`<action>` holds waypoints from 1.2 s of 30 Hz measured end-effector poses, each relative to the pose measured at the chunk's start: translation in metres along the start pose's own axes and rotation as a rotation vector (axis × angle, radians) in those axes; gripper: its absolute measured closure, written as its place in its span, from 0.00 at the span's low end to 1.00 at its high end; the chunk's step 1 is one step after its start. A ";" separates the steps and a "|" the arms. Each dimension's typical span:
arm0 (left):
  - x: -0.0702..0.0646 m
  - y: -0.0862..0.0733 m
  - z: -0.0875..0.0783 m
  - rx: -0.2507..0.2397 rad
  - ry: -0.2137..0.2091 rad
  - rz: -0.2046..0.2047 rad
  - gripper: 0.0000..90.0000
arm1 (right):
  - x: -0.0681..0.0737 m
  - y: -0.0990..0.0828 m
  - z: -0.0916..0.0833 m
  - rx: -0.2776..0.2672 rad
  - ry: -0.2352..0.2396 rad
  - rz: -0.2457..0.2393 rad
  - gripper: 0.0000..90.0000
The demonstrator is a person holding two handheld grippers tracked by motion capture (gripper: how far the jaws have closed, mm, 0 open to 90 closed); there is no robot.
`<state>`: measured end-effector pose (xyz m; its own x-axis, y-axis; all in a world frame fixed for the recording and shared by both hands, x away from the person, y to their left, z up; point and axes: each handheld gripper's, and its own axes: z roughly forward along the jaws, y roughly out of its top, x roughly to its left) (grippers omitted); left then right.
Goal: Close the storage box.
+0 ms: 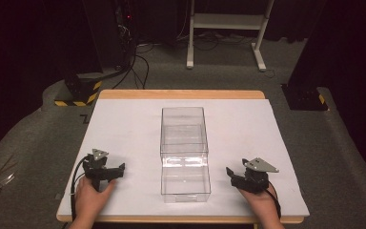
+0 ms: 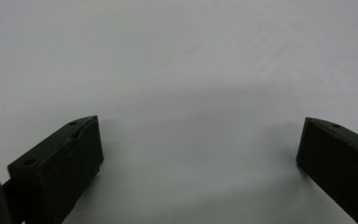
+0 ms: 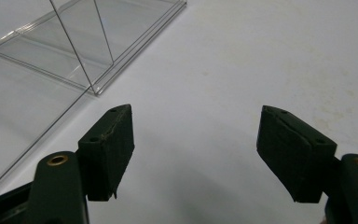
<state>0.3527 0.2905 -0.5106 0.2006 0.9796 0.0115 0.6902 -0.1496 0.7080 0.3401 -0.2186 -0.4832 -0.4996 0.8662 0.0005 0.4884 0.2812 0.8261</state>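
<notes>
The left gripper (image 1: 106,172) and right gripper (image 1: 246,179), both spread, rest flanking the clear rectangular plastic box (image 1: 184,153), seemingly ready to grasp it.

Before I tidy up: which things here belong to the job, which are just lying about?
Job:
clear plastic box
left gripper, open
right gripper, open

Lying about:
white metal stand
black cables on the floor
yellow-and-black striped base

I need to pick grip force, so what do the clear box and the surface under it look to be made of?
The clear box looks like rigid transparent plastic, perhaps acrylic: glossy, see-through walls with sharp straight edges and bright reflections. The table top seems covered by a matte white sheet, paper or laminate, with a light wooden edge showing at the far side.
</notes>
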 end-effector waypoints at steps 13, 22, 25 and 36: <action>0.000 0.000 0.000 0.000 0.000 0.000 0.01 | 0.006 0.007 -0.009 -0.027 0.010 -0.020 0.30; 0.000 0.000 0.000 0.000 0.000 0.000 0.01 | 0.014 0.011 -0.015 -0.037 0.032 -0.034 0.30; 0.000 0.000 0.000 0.000 0.000 0.000 0.01 | 0.016 0.013 -0.017 -0.040 0.037 -0.041 0.29; 0.000 0.000 0.000 0.000 0.000 0.000 0.01 | 0.029 0.021 -0.027 -0.072 0.069 -0.054 0.28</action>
<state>0.3527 0.2905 -0.5106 0.2008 0.9796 0.0116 0.6902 -0.1498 0.7080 0.3162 -0.1985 -0.4507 -0.5729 0.8196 -0.0084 0.4081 0.2941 0.8643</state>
